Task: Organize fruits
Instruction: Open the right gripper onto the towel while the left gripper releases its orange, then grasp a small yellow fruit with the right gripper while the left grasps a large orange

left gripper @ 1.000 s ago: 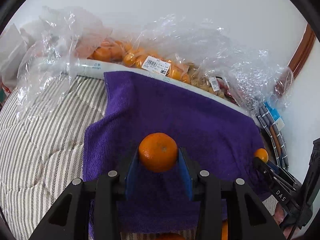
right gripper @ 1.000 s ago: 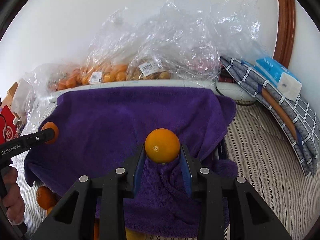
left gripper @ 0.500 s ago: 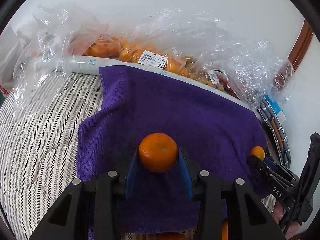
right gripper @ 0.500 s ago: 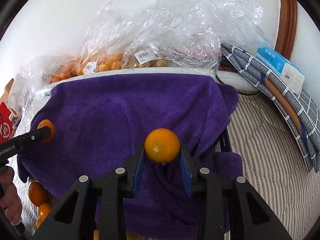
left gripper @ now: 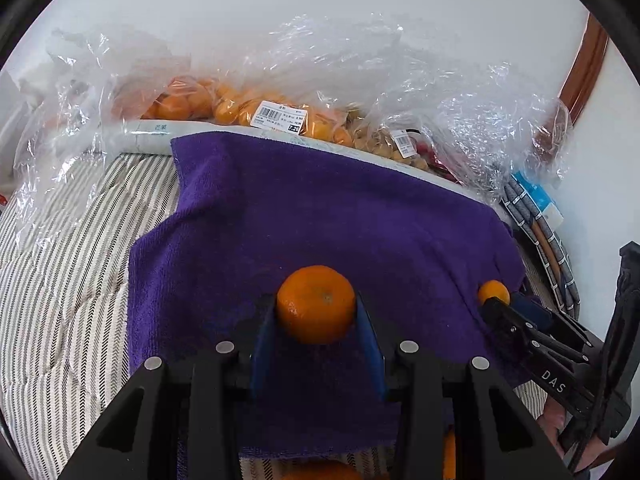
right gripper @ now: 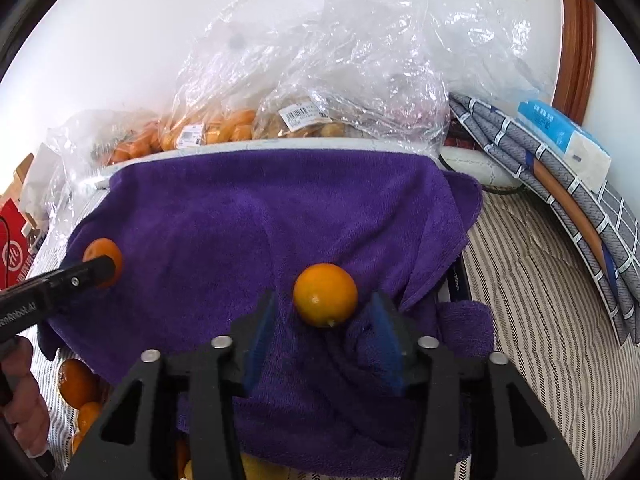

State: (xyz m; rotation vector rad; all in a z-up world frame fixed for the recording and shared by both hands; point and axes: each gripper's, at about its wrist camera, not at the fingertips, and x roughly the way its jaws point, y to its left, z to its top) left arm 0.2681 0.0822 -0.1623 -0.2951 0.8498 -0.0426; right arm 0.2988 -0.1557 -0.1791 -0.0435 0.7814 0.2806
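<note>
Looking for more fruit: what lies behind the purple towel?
Behind the purple towel, clear plastic bags hold orange fruit and brownish pieces; crumpled plastic hides most of their contents.

The right gripper [right gripper: 322,312] has just opened its fingers [right gripper: 380,320], freeing the orange [right gripper: 325,294] onto the purple towel [right gripper: 240,232]

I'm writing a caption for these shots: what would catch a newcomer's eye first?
The purple towel spread over the striped bedding fills the middle of both views. Bright against it are two oranges: one orange clamped in the left gripper, and a second orange lying on the towel between the right gripper's jaws, which have just been opening and no longer touch it. Behind, crinkled clear bags of fruit line the white wall.
</note>
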